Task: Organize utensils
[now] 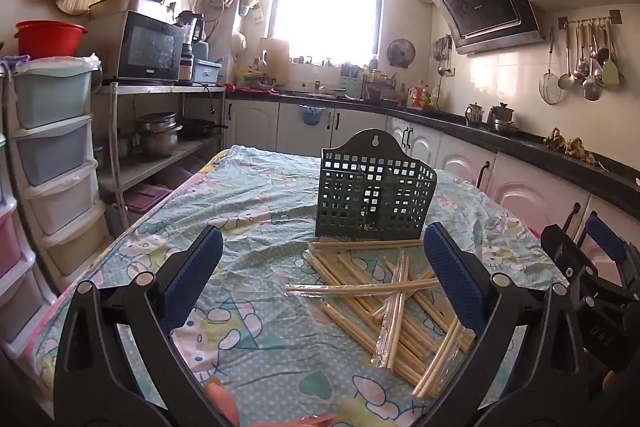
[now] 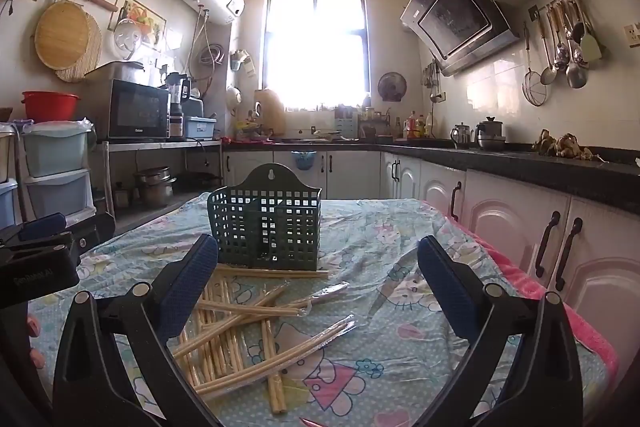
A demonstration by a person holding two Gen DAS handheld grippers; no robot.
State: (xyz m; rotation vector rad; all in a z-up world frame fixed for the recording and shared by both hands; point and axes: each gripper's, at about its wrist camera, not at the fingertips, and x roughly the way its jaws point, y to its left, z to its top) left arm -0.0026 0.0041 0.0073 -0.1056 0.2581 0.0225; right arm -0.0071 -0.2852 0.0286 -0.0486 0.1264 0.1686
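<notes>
From the left wrist view, the left gripper point(image 1: 322, 279) hovers over the surface point(image 1: 248, 339), which is covered by a cartoon-print cloth, its jaws spread wide with nothing between the blue pads. A loose, criss-crossed pile of wooden chopsticks point(image 1: 384, 299), several in clear plastic sleeves, lies on the cloth toward the right finger. Just behind the pile stands a dark green perforated utensil holder point(image 1: 374, 199), upright, one chopstick lying along its base. The right gripper point(image 1: 592, 267) shows at the right edge. From the right wrist view, the right gripper point(image 2: 318, 287) is likewise held above the surface point(image 2: 400, 327), jaws wide and empty. The chopsticks point(image 2: 248, 323) lie scattered left of centre, partly behind the left finger, and the utensil holder point(image 2: 268, 223) stands just beyond them, its divided compartments visible through the grid. The left gripper point(image 2: 44, 247) appears at the left edge. A dark counter point(image 2: 520, 159) runs along the right wall.
</notes>
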